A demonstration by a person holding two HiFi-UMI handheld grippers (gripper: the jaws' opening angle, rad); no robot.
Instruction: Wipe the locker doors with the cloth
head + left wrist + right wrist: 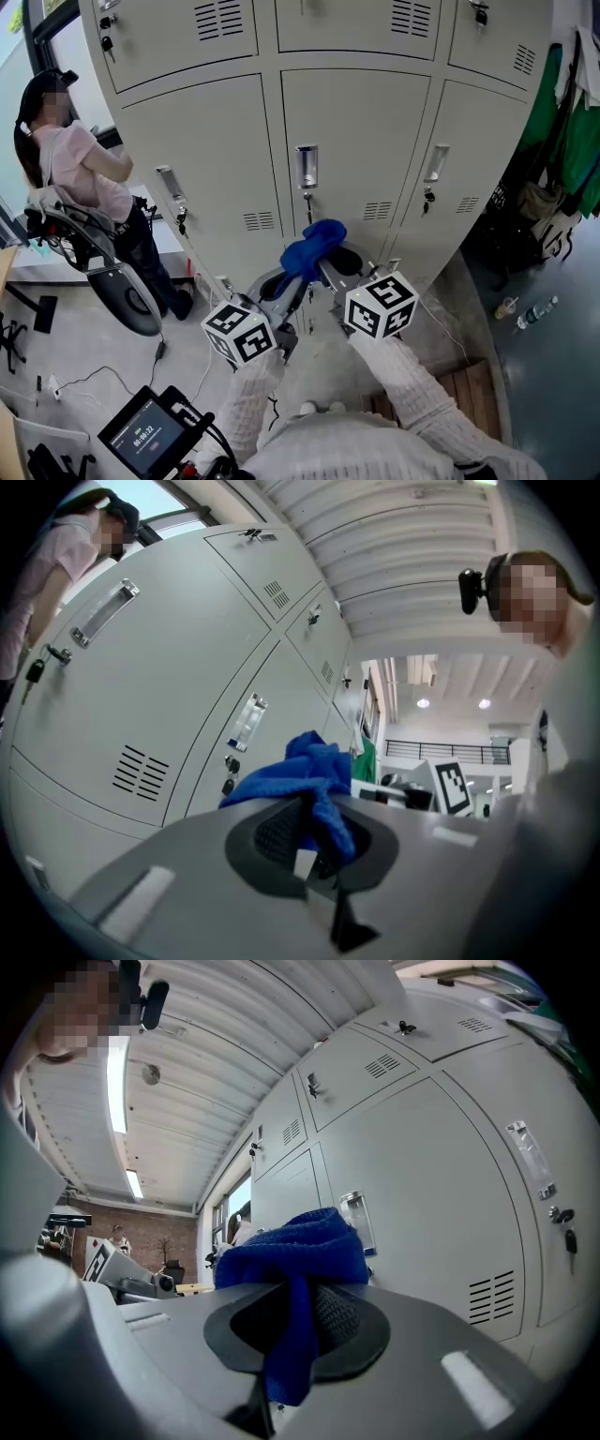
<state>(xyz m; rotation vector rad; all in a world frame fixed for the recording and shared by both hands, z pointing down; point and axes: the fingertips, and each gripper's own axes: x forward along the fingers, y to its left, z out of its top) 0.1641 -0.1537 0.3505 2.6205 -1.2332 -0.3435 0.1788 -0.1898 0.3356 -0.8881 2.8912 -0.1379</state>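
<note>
A bunched blue cloth (313, 246) hangs in front of the middle grey locker door (361, 141), just below its handle (307, 167). Both grippers meet at it. My left gripper (284, 279) is shut on the cloth's left part, and blue fabric (317, 785) spills out between its jaws. My right gripper (335, 264) is shut on the right part, where a fold of the cloth (298, 1269) drapes over the jaws. The cloth sits a little short of the door; whether it touches is unclear.
A person in a pink top (82, 173) stands at the left by the lockers, beside a chair (112, 272). Green garments (574, 131) hang at the right. Bottles (536, 312) lie on the dark floor. A small screen device (150, 433) sits low at the left.
</note>
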